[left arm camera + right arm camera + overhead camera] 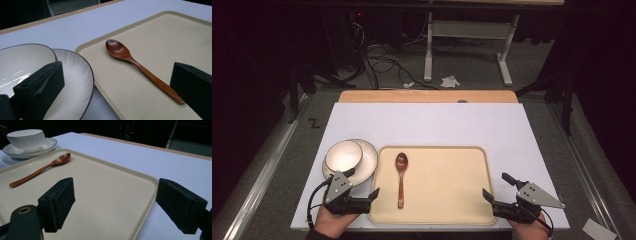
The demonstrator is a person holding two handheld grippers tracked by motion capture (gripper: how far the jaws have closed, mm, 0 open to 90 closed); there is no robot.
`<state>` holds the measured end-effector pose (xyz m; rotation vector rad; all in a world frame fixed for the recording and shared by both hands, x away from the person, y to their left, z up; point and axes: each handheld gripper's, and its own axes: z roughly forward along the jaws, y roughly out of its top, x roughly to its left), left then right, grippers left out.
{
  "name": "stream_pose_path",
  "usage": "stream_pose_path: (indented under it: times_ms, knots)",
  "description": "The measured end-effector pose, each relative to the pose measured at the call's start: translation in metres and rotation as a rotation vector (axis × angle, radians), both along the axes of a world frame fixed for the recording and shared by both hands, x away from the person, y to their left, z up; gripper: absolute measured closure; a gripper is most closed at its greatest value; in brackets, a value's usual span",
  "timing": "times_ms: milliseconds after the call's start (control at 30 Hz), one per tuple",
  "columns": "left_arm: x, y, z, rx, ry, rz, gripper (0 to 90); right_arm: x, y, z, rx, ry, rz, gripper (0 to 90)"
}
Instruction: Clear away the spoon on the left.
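Nothing is yet gripped: the left hand-held gripper [362,186] and right hand-held gripper [497,186] are held spread wide at the near corners of the tray [462,200], on which the wooden spoon [401,177] lies untouched, the bowl [344,155] being left on its plate [369,159] beside it on the worktop [437,125].

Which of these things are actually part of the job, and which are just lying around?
Likely in use: wooden spoon, tray, bowl, plate, left gripper, right gripper.
Lying about: crumpled paper, cables, on the floor beyond.
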<state>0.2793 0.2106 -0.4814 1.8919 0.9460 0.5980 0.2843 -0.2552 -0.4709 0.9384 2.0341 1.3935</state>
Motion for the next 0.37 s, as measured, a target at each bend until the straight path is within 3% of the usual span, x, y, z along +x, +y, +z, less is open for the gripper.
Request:
stream_pose_path:
  times_ms: [133,233,367]
  knots:
    - [-0.004,0.013,0.001,-0.04,-0.024,0.014,0.0,0.0,-0.004,0.001,0.007,-0.002,-0.011,16.9]
    - [-0.005,0.019,0.0,-0.04,-0.034,0.033,0.0,0.001,-0.007,0.001,0.012,-0.006,-0.02,16.9]
    - [-0.001,0.018,-0.001,-0.039,-0.019,0.046,0.9,0.001,-0.008,0.001,0.013,-0.004,-0.029,16.9]
